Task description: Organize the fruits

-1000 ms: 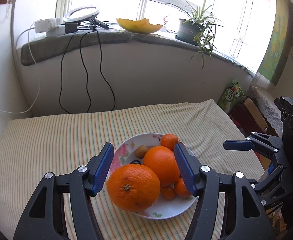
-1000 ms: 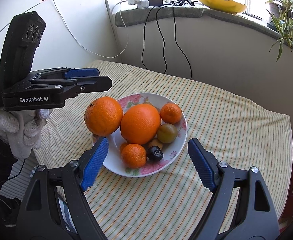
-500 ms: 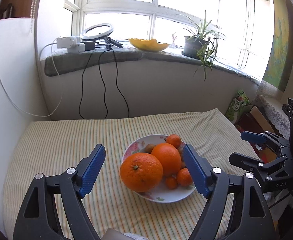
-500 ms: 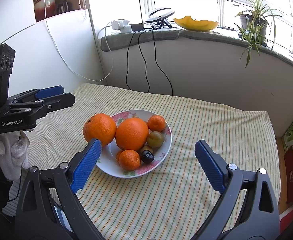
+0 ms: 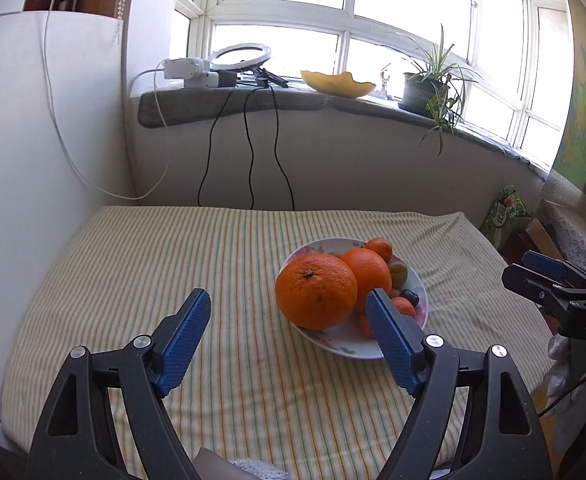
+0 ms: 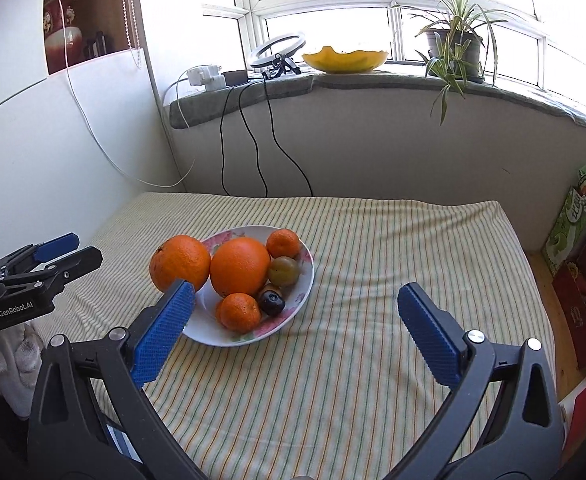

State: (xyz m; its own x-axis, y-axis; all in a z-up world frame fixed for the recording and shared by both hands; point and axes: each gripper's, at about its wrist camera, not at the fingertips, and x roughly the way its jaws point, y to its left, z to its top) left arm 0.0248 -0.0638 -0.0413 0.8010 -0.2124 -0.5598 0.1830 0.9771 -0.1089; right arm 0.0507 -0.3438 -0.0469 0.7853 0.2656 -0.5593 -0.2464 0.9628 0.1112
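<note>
Ahead of the left tongs (image 5: 287, 342), a little toward the right pad, sits the flowered plate (image 5: 355, 350) on the striped cloth (image 5: 173, 260), with the fruits heaped on it. Nearest to these tongs, at the plate's near-left edge: a big orange (image 5: 315, 290), resting on the rim and leaning against a second big orange (image 5: 369, 270). Behind and beside these: a small mandarin (image 5: 379, 249) at the far rim, a greenish fruit (image 5: 397, 272), a dark plum-like fruit (image 5: 409, 297) and another small mandarin (image 5: 403, 307), partly hidden by the right pad. Both tongs held apart from the plate and gripping nothing; left tongs with jaws spread wide, right tongs (image 6: 295, 330) likewise spread wide, with the plate ahead and toward their left pad. From the right wrist view, the rim-side orange (image 6: 180, 263) seems to hang partly over the plate's edge, so probably not stable. Judged step: all fruit visible already gathered on the plate, none seen loose on the cloth, tongs standing off; so likely the end of the task, or a pause before one correction. If a next move is needed, then probably to bring the left tongs forward around the big orange at the rim, close gently on its widest part, and settle it deeper inside, without pushing the plate or rolling the neighbours out.
</note>
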